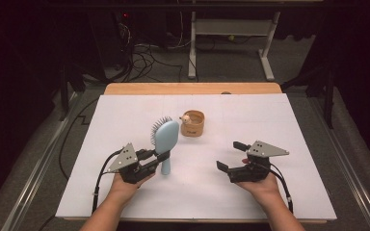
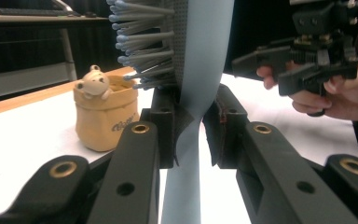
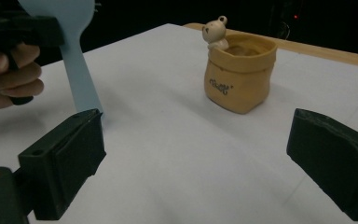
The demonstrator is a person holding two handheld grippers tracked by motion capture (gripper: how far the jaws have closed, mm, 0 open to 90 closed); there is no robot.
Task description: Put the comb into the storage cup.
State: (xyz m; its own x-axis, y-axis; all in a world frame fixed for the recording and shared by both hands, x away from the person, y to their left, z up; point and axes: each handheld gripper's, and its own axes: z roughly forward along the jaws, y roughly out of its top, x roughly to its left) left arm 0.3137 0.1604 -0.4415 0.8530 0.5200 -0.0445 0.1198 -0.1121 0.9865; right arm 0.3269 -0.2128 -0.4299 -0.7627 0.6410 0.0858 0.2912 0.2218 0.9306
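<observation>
A light blue hairbrush (image 1: 165,137) stands upright on the white sheet, handle end down, bristles facing left and away. My left gripper (image 1: 160,157) is shut on its handle; in the left gripper view the jaws press the blue handle (image 2: 192,126) from both sides, bristles (image 2: 142,42) above. A tan sack-shaped pot (image 1: 192,123) with a small bear figure on its rim sits just beyond the brush; it also appears as the pot (image 2: 103,113) and the pot (image 3: 239,70). My right gripper (image 1: 230,156) hovers open at the right, nothing between its jaws.
The white sheet (image 1: 270,125) covers a wooden table (image 1: 192,88). Beyond the far edge are a metal desk frame (image 1: 231,43) and tangled cables (image 1: 144,55) on the floor. Open sheet lies between the two grippers.
</observation>
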